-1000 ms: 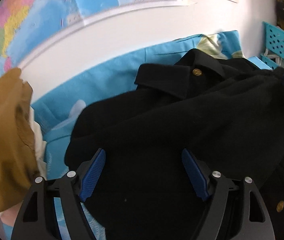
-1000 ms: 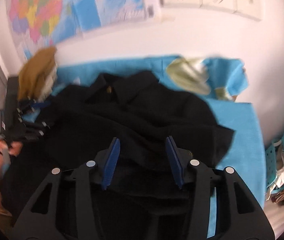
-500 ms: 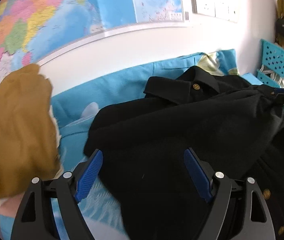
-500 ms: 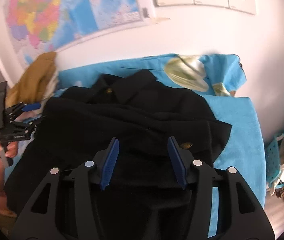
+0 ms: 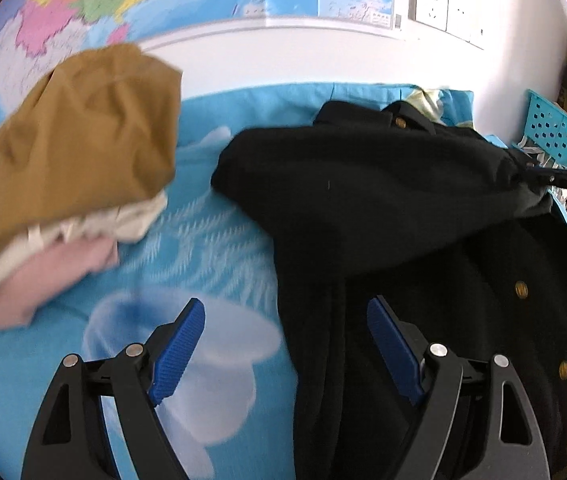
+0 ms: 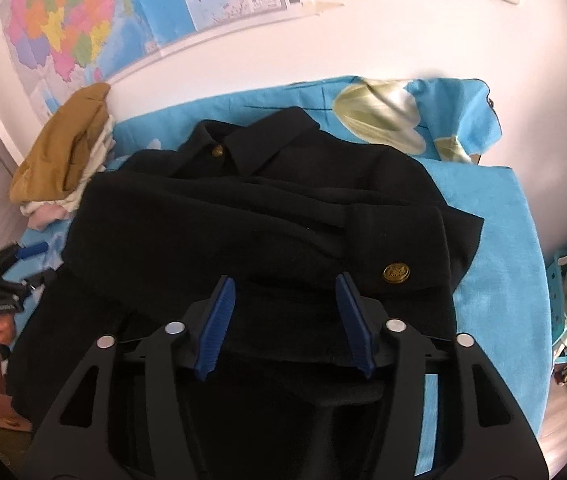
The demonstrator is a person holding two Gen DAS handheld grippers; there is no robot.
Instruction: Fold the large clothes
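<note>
Black coat (image 6: 267, 216) lying half-folded on blue sheet (image 6: 499, 240); right hand-held gripper (image 6: 285, 324) just been opening, cloth between but unpinched; left hand-held gripper (image 5: 285, 348) wide, empty. Risk: folded sleeve sliding back, bulky wool springing open

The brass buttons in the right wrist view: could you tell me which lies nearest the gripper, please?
The large embossed brass button, just right of the right gripper; the other button sits far off by the collar.

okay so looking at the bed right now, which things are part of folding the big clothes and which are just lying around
Part of the job:
black coat
left tool, open
right tool, jaws just opening, nothing pinched

Just lying about:
pile of folded clothes, brown on top
blue sheet
wall map
turquoise basket
</note>
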